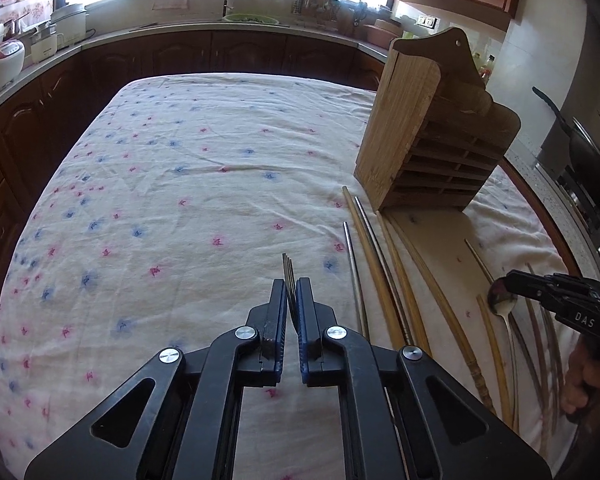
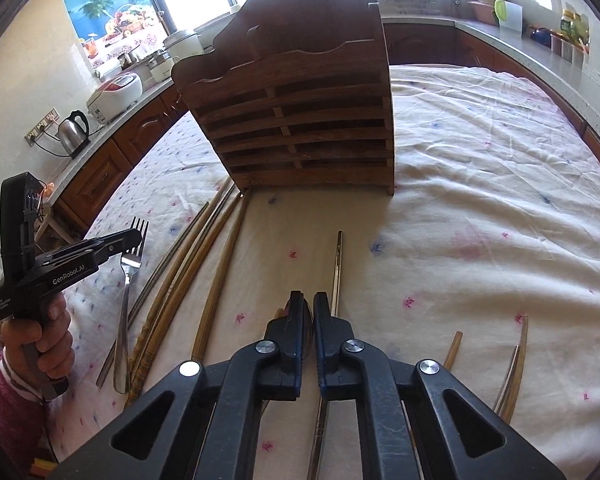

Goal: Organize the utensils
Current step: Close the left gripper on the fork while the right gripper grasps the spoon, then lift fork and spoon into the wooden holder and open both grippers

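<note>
Utensils are in both our grips: our left gripper (image 1: 291, 292) is clamped on one fork (image 1: 288, 270), our right gripper (image 2: 309, 304) on one spoon (image 1: 501, 303), both just over the table (image 1: 180, 184). Chopsticks (image 1: 384, 280), wood and steel, too overlapped to count, lie between us and one slatted wooden rack (image 2: 300, 120). We read "GenRobot.AI" on the left gripper, "DAS" on the right.

Fork (image 2: 130, 264): metal, four tines, lying flat toward the tablecloth's left edge, tines pointing at the far edge.
Spoon (image 1: 501, 303): metal, bowl upward, near the right edge.
Chopsticks (image 1: 380, 264): wooden and steel, loose, scattered lengthwise.
Wooden holder (image 2: 300, 120): slatted, upright, behind the chopsticks.
</note>
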### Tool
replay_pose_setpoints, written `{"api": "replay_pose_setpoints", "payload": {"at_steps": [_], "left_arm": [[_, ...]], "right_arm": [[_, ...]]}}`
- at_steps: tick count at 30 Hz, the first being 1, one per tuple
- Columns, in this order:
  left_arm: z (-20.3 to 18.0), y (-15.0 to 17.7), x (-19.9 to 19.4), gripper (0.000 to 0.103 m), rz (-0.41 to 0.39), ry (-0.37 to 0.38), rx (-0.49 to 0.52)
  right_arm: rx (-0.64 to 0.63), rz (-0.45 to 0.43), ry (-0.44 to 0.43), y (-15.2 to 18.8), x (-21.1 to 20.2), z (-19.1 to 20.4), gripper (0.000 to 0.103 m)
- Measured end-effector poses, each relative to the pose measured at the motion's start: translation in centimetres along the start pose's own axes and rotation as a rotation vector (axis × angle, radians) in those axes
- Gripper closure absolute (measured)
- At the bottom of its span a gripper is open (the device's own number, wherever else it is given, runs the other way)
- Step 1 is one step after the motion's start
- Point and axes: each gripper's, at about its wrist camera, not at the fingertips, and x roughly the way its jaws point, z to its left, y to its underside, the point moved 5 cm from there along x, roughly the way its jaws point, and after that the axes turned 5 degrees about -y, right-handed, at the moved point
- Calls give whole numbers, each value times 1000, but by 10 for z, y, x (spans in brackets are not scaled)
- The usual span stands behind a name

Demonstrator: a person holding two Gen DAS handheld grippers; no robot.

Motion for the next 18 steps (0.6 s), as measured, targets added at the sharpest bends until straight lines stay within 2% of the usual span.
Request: {"api": "replay_pose_setpoints", "payload": {"at_steps": [5,13,18], "left_arm": [[-4,-3,-23,101,-36,15,0],[-7,-4,-61,101,-102,17,-7],[-7,-11,-92,101,-170,25,-16]], "right_arm": [[2,-26,-4,2,-12,2,100],[-41,-104,34,0,-43,16,100],[-57,-190,60,-7,-73,24,100]]}}
